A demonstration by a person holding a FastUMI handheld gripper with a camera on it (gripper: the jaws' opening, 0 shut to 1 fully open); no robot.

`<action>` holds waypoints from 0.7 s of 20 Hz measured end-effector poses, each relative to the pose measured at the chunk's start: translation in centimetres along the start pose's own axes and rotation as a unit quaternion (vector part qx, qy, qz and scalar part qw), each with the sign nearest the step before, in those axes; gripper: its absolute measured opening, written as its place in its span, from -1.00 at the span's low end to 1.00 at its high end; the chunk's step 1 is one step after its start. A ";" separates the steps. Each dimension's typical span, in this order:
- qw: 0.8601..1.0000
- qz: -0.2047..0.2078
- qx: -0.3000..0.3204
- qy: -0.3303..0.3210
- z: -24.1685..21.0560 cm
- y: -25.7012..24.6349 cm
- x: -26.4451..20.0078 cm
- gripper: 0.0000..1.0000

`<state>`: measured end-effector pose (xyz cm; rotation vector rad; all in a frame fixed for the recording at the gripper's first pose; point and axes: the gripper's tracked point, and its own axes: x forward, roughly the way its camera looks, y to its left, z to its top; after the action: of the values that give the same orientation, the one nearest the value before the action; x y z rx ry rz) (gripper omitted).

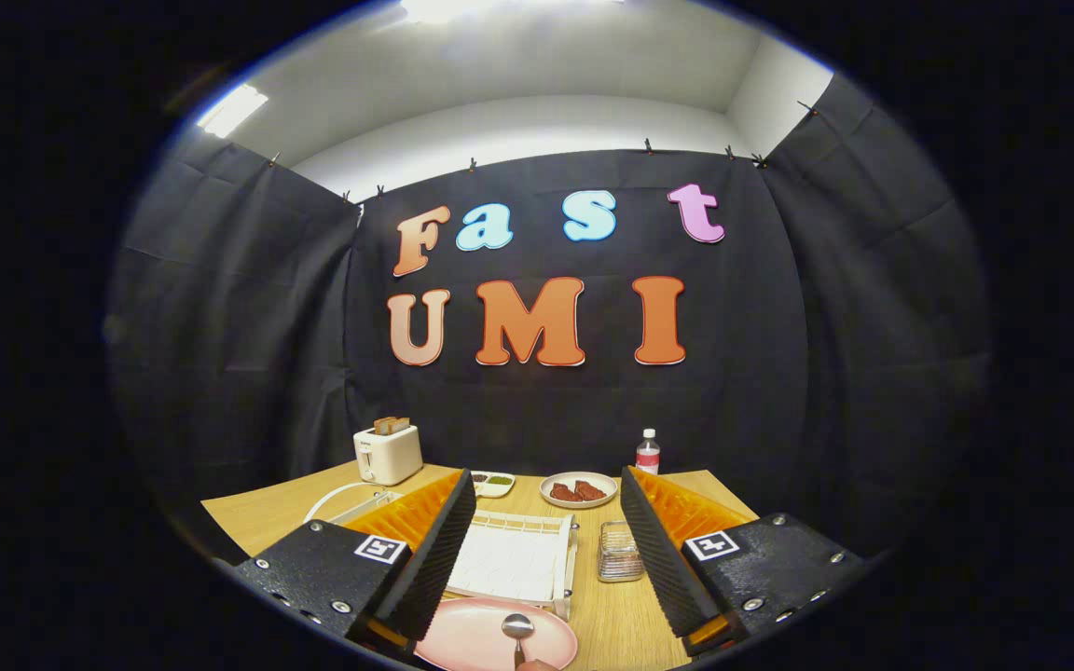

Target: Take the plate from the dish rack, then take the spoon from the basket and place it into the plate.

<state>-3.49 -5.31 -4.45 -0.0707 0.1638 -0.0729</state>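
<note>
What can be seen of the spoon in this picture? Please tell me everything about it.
The spoon looks like shiny metal. Its rounded bowl lies on the pink plate, pointing away toward the white dish rack; the handle runs back toward the camera and is cut off. It lies low between the fingers of the gripper, which stand wide apart and do not touch it.

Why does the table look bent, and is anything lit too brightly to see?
In the gripper view, the fisheye lens bows the table and walls; ceiling lights blow out to white glare; the pink plate and spoon between the open gripper fingers stay sharp and evenly lit.
</note>
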 end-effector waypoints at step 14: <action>1.000 -0.007 -0.006 -0.014 1.3 0.5 0.2 0.86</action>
<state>-3.10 -4.71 -3.26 -0.0845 0.1362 -0.0843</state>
